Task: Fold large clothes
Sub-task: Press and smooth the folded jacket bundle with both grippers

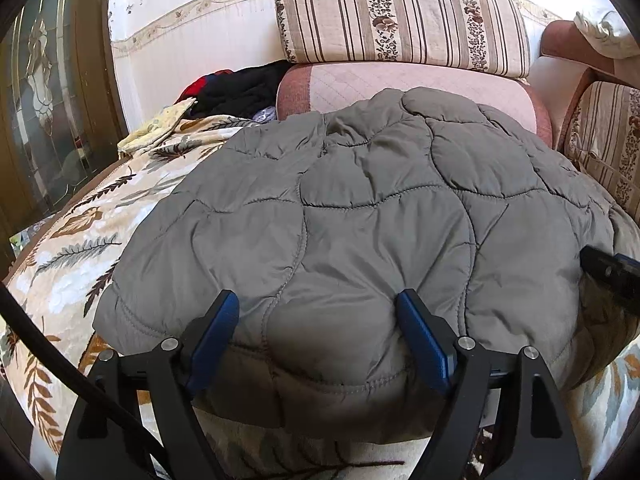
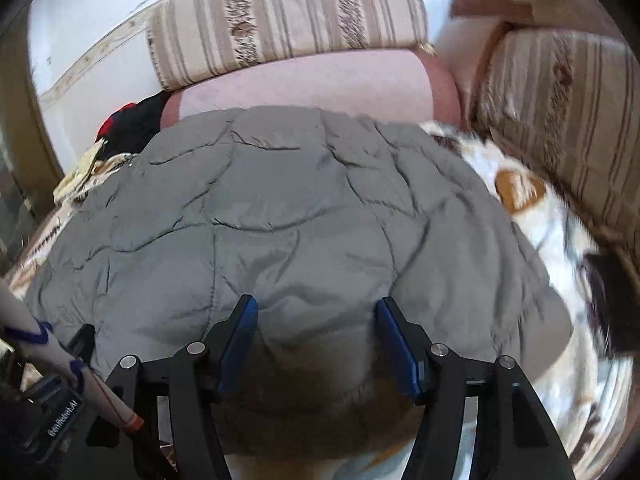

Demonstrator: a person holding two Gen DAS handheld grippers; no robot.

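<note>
A grey quilted puffer jacket [image 1: 360, 220] lies spread on a bed covered with a cream leaf-patterned bedspread [image 1: 80, 248], its far edge reaching a pink quilted bolster cushion [image 1: 400, 84] with a striped floral cushion [image 1: 400, 20] stacked above it. Dark and red clothes [image 1: 240, 88] are piled at the far left by the wall.

The left gripper [image 1: 316, 320] sits at the jacket's near hem, its blue-padded jaws spread wide with a puffed section of fabric bulging between them; the pads do not appear to press on it. The right gripper [image 2: 316, 320] is at the same near edge, further right, its jaws likewise spread with fabric between and no clear pinch. In the left wrist view, the tip of the right gripper shows at the far right; in the right wrist view a white sleeve [image 2: 40, 344] and the other tool appear at the near left.

The relation that matters: the jacket lies directly ahead of both pairs of jaws and extends away toward the cushions, while its near hem runs left to right across both grippers. Each hand is about equally close to that hem, so a fold away from the person would likely start with both jaws closing on the near edge.
</note>
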